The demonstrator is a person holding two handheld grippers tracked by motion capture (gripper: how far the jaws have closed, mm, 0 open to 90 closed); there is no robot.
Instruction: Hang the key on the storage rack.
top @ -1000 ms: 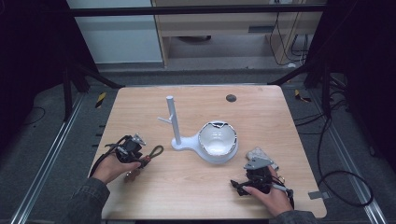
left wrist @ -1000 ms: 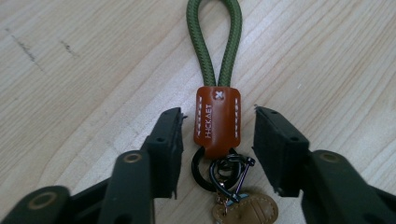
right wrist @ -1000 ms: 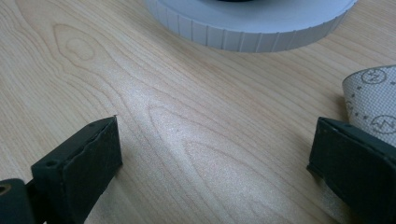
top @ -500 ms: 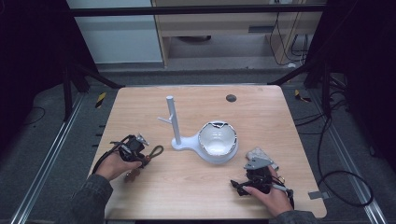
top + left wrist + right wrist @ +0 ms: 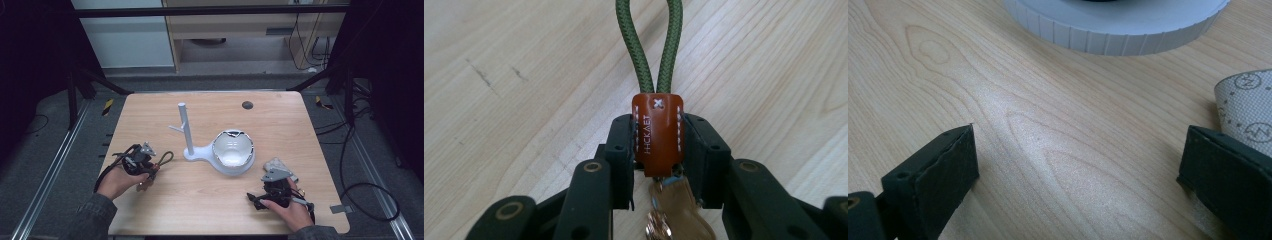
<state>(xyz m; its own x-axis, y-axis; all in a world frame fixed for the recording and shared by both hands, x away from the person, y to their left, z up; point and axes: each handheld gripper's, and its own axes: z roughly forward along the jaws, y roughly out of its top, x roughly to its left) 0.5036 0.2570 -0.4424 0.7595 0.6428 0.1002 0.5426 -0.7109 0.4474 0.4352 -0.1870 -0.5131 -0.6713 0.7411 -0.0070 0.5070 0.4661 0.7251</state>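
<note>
At the lower left of the high view, the left hand-held gripper [image 5: 141, 161] is clamping a keychain [image 5: 657, 135]: a stitched, glossy brown leather tab with a braided olive cord loop [image 5: 650, 47] reaching up the frame and brass-coloured keys [image 5: 676, 210] hanging below, all lying on the pale wood-grain tabletop [image 5: 300, 130]. At centre, a matte white stand [image 5: 186, 131] with a peg post is joining a round ribbed dish. At lower right, the right hand-held gripper [image 5: 272, 192] is gaping wide beside a dotted grey cloth [image 5: 1248, 107]. Nothing is differing noticeably from half a second ago.
</note>
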